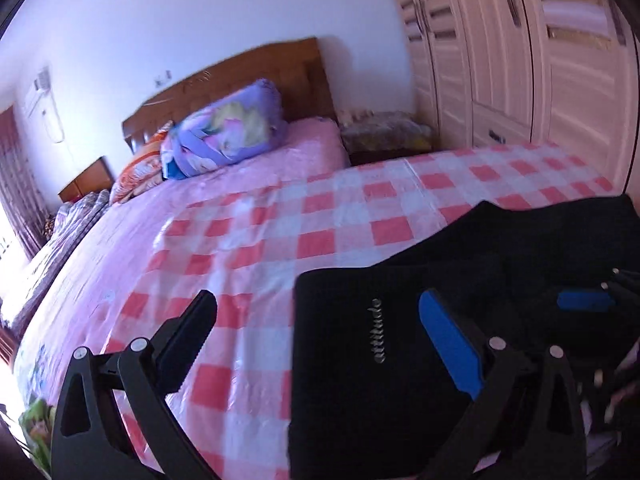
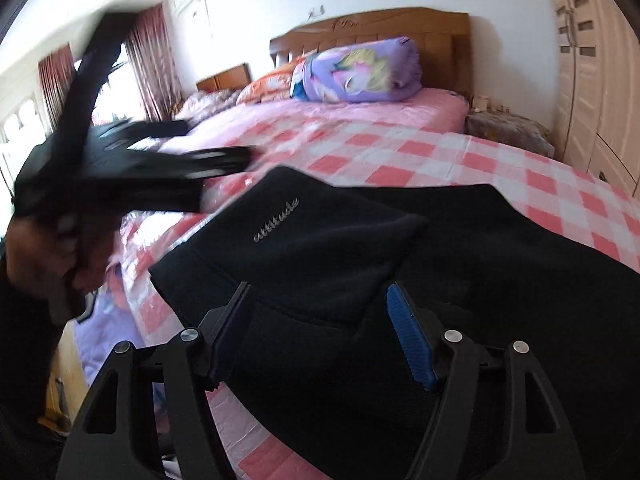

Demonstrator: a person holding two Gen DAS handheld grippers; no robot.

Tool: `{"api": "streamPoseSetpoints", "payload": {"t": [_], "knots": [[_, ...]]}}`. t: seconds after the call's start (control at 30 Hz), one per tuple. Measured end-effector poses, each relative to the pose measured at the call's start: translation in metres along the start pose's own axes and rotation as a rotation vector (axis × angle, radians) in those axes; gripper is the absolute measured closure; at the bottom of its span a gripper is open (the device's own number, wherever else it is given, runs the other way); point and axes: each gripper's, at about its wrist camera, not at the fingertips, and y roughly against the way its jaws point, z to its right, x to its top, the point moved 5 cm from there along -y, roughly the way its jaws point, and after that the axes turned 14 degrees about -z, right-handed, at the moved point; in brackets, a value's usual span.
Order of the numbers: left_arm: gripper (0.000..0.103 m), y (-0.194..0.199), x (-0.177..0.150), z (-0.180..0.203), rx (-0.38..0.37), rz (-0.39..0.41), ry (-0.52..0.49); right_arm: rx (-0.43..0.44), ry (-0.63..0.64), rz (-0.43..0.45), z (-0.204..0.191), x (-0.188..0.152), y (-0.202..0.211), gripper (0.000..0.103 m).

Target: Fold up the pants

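Bedroom with a wooden headboard (image 2: 372, 26) and pale wardrobe (image 1: 520, 60); the bed (image 1: 248, 232) wears a pink-and-white checked cover. We see the black pants (image 2: 328, 248), folded and lettered in white, lying at the bed's near edge. Our left tongs (image 1: 316, 336) stand wide apart, one finger over the cover, the blue pad (image 1: 448, 340) above the fabric, gripping nothing. Our right tongs (image 2: 320, 332) are parted astride a fold, pads not pressing it.
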Motion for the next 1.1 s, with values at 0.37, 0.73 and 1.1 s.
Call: {"api": "streamPoseSetpoints", "payload": {"t": [0.37, 0.73, 1.1], "knots": [[0.001, -0.137, 0.004, 0.004, -0.151, -0.267, 0.061, 0.009, 0.022, -0.064, 0.009, -0.024, -0.023, 0.034], [0.001, -0.131, 0.008, 0.010, -0.130, -0.219, 0.061, 0.004, 0.072, -0.010, -0.025, 0.015, 0.000, 0.023], [0.001, -0.129, 0.008, 0.009, -0.154, -0.205, 0.067, -0.156, 0.109, -0.075, -0.017, -0.006, -0.047, 0.022]]}}
